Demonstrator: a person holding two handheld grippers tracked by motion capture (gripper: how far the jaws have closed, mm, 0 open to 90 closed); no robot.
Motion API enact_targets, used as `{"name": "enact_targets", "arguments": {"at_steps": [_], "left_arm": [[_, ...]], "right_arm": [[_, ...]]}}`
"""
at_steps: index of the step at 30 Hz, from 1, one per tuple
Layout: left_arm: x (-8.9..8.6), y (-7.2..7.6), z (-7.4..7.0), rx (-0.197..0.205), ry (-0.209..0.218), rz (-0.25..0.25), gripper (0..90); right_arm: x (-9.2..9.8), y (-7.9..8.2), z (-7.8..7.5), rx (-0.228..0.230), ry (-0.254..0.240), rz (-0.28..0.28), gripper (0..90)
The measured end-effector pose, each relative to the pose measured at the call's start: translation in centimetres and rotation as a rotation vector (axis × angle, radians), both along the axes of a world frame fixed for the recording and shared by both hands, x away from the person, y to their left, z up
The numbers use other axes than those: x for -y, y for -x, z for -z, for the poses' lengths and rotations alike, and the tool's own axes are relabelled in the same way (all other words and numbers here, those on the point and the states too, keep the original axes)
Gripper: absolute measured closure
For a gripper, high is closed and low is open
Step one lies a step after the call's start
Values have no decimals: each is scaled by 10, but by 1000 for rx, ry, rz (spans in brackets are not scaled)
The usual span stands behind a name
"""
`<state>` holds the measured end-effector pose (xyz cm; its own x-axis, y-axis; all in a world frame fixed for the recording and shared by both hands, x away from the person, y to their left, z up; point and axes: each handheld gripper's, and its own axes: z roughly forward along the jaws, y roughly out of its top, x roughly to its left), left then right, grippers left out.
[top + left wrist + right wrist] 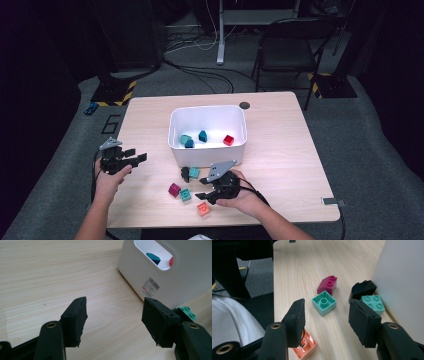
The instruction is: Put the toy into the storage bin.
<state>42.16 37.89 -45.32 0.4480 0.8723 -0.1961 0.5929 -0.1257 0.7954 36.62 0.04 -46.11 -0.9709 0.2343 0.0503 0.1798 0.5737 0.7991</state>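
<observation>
Tabletop, right claw [204,196] low, open-jawed

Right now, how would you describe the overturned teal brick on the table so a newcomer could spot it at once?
Start at the white bin in the middle of the wooden table, then look at the loose bricks in front of its near wall. The teal brick lies beside the magenta sloped brick, just ahead of the right tool. Unlike its neighbours, it lies hollow side up, showing a round tube.
</observation>
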Motion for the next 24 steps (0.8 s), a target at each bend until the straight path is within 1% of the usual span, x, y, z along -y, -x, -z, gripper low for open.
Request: {"name": "enact_targets", "arguments": {"at_steps": [3, 5, 8, 10, 12, 14, 17, 18, 23, 24], "left_arm": [[0, 0, 0, -2, 2, -4, 365], [0, 1, 1, -5, 1, -4, 365], [0, 1, 1, -8, -3, -2, 364], [0, 2, 0, -10, -7, -1, 364], [0, 3, 0, 2, -4, -9, 364], [-1, 4, -1, 1, -9, -5, 364], [-1, 5, -2, 2, -9, -8, 364], [-1, 5, -2, 4, -10, -8, 364], [-2, 4, -1, -1, -13, -10, 364], [-2, 3, 1, 7, -11, -15, 364]], "right_arm": [[-1, 4, 7, -3, 0, -17, 488], [-1, 6, 11, 1, 3, -35, 493], [-2, 8, 15, 8, 8, -46, 498], [-3, 10, 21, -4, 8, -56, 498], [-4, 11, 25, -2, 14, -67, 496], [-5, 12, 28, -6, 18, -82, 494], [-6, 12, 32, -10, 22, -83, 492], [-6, 13, 35, -21, 29, -92, 491], [-7, 14, 38, -18, 36, -109, 472], [-7, 14, 39, -22, 36, -113, 470]]}}
